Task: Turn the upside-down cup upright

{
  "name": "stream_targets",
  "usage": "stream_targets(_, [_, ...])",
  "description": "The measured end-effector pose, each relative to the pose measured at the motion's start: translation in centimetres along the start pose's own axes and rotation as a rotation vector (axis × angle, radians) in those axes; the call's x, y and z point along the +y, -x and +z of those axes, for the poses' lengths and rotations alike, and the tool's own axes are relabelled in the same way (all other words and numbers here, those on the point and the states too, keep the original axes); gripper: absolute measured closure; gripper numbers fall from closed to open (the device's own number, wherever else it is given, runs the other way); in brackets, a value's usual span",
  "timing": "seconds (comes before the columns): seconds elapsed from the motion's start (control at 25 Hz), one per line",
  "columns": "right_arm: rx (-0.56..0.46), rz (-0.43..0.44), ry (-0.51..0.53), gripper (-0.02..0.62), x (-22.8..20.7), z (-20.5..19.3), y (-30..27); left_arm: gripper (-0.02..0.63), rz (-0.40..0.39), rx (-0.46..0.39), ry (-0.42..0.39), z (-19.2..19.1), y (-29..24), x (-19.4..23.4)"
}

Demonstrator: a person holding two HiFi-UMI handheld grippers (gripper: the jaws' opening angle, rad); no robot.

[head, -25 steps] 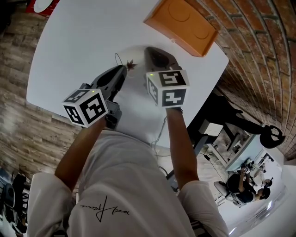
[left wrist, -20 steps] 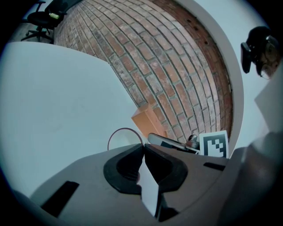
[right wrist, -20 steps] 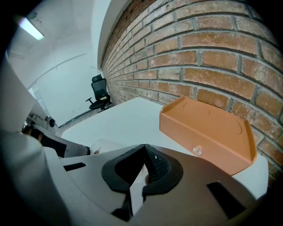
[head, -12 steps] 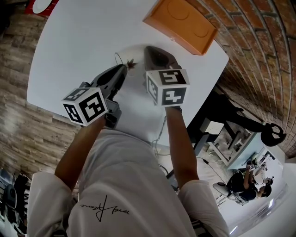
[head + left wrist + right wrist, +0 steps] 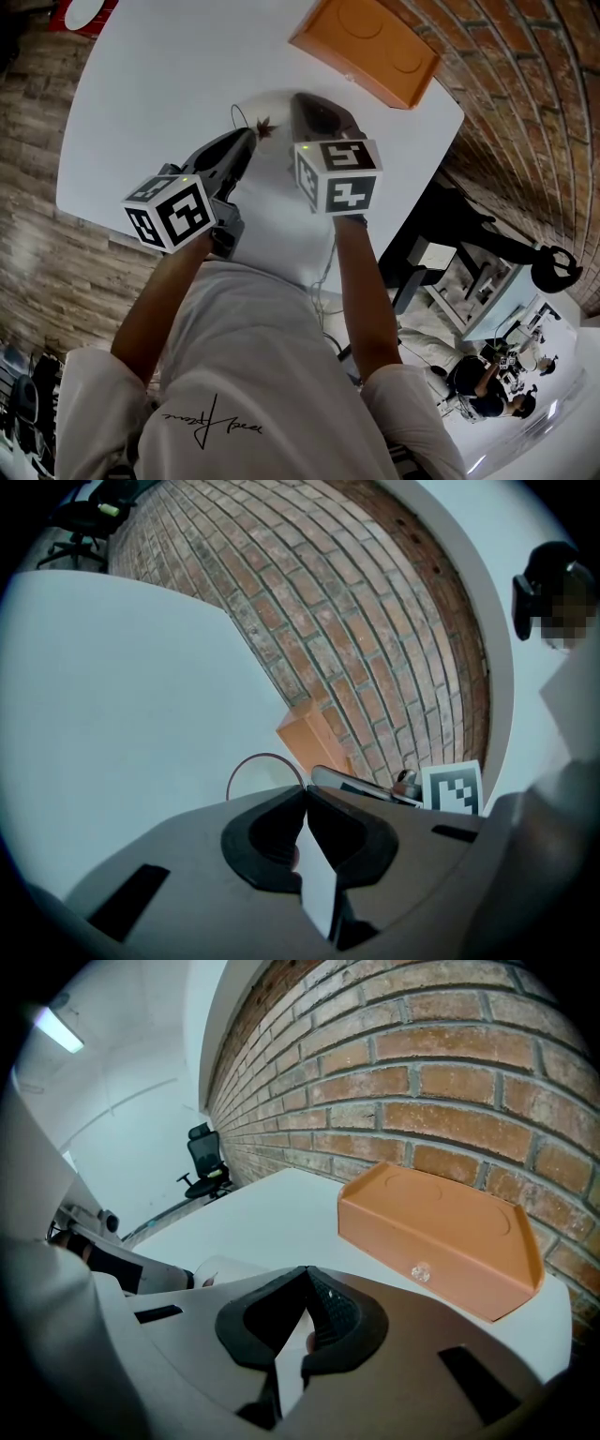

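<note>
A white cup with a thin dark-red ring and a small brown mark stands on the white table between my two grippers. In the left gripper view the cup shows as a ringed circle just beyond the jaw tips. I cannot tell which way up it is. My left gripper sits at the cup's near left, jaws shut and empty. Close by on the cup's right, my right gripper is shut on nothing. The right gripper view shows the cup low at left of the jaws.
An orange tray lies at the table's far side against the brick wall. The table's edge drops off at right to a floor with furniture. A red and white object sits at the top left corner.
</note>
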State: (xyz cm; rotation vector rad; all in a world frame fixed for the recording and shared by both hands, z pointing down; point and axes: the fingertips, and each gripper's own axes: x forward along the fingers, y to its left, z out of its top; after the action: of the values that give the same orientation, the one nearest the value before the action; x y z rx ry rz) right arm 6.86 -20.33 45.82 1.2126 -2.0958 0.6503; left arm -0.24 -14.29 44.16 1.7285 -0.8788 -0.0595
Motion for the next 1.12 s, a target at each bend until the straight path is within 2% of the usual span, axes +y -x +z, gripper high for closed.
stream_targets(0.6, [0.007, -0.014, -0.034, 0.575, -0.4, -0.7, 0.2, 0.598, -0.023, -0.004, -0.003, 0.1, -0.1, -0.9])
stream_targets(1.12, [0.012, -0.018, -0.06, 0.575, -0.7, -1.5, 0.3, 0.598, -0.038, 0.009, -0.036, 0.4, -0.2, -1.8])
